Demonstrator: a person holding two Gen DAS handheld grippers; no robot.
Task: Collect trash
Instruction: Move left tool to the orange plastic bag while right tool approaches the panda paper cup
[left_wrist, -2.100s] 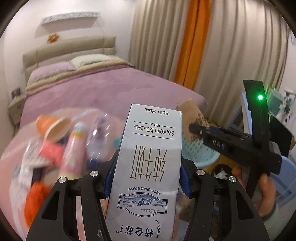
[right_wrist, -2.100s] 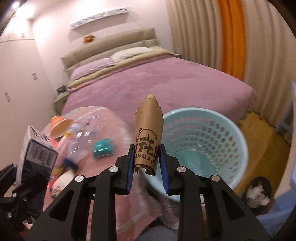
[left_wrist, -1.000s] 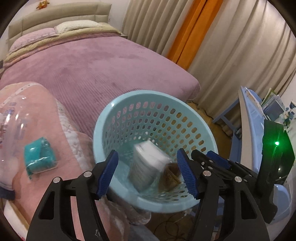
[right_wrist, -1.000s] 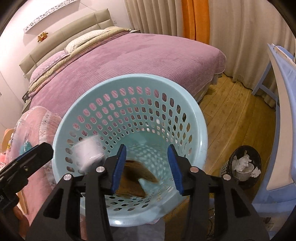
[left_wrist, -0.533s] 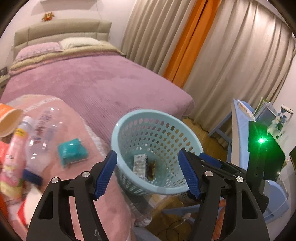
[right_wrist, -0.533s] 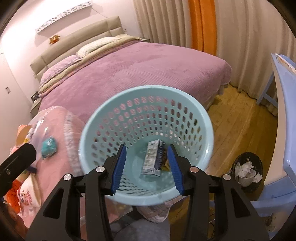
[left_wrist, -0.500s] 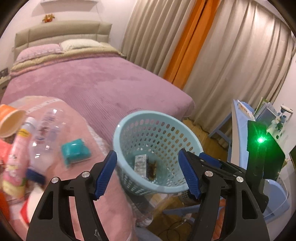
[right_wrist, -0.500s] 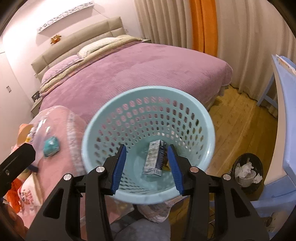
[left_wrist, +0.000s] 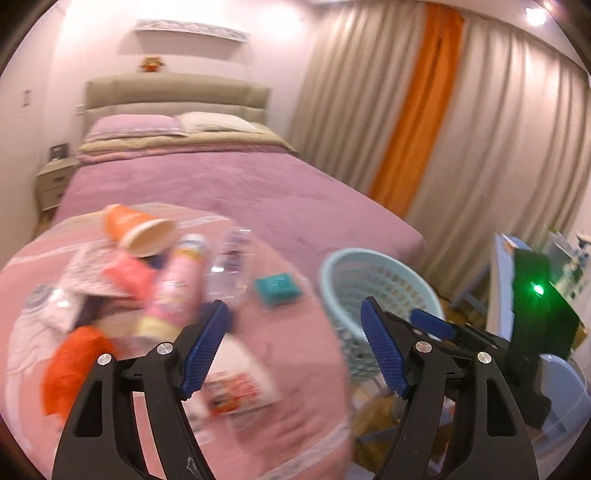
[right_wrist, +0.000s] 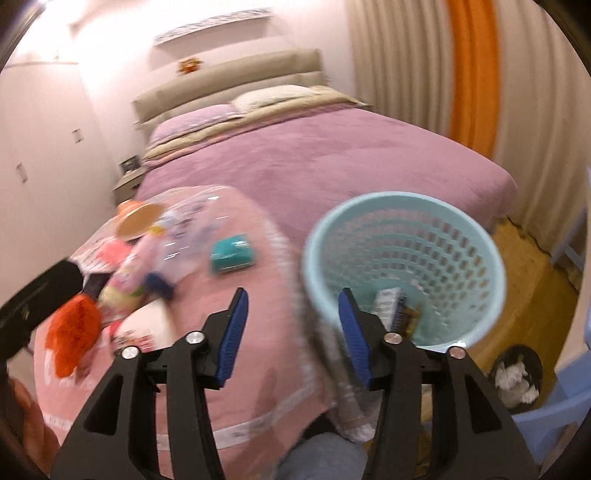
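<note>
The left gripper (left_wrist: 293, 350) fills the bottom of its own view with nothing between its blue pads (left_wrist: 205, 345), and its jaws are opening wide over the near part of a pink cloth-covered table (left_wrist: 288, 417). The right gripper (right_wrist: 291, 334) also holds nothing, its jaws opening over the right edge of the same table, with the blue pads (right_wrist: 232, 334) apart. Just past the left gripper, near the front edge of the table, lies a flat white packet with red print (left_wrist: 236, 391), and to the left of it a blurred orange bag (left_wrist: 70, 369). Further in, toward the middle of the table, a pink bottle (left_wrist: 177, 291) and a clear plastic bottle (left_wrist: 231, 266) lie side by side in the heap of trash, with a small teal box (left_wrist: 277, 291) on its own to their right. At the far edge of the heap an orange paper cup (left_wrist: 138, 230) lies on its side, mouth toward the camera. Off the right edge of the table stands a light blue basket (right_wrist: 480, 258) with a holed wall; inside it, at the bottom, lie a milk carton (right_wrist: 388, 302) and a brown paper roll (right_wrist: 412, 314), touching each other. On the wooden floor to the right of the basket is a small black bin (right_wrist: 517, 373) with crumpled white paper. Beyond the table is a bed (right_wrist: 332, 155) with a purple cover, and behind it beige curtains (left_wrist: 498, 147) with an orange strip.
</note>
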